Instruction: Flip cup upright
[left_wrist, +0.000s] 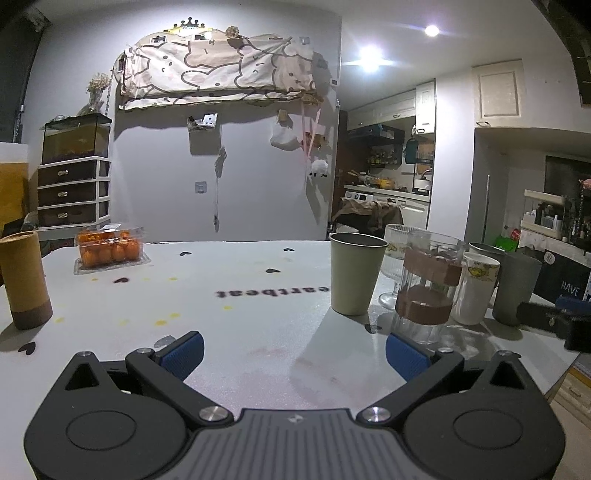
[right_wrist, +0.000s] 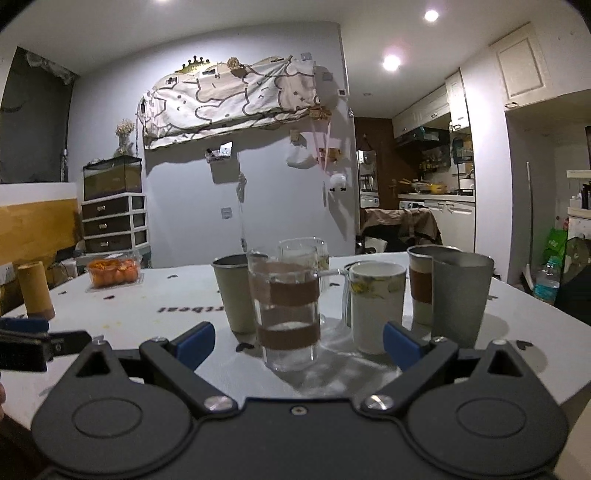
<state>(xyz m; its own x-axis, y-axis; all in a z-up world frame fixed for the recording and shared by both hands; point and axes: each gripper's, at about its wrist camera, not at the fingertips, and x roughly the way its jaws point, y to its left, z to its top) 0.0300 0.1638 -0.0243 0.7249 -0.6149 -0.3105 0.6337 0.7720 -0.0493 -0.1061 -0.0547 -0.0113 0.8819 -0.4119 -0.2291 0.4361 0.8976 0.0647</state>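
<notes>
Several cups stand upright in a cluster on the white table. In the left wrist view an olive cup stands beside a clear glass with brown bands, a white printed cup and a grey cup. In the right wrist view the banded glass stands just ahead of my right gripper, with the olive cup, white cup and grey cup around it. My left gripper is open and empty over bare table. My right gripper is open and empty.
A brown cardboard tube stands at the table's left edge. A clear box of oranges sits at the far left. A stemmed ribbed glass stands behind the cluster. The table's right edge is close to the cups.
</notes>
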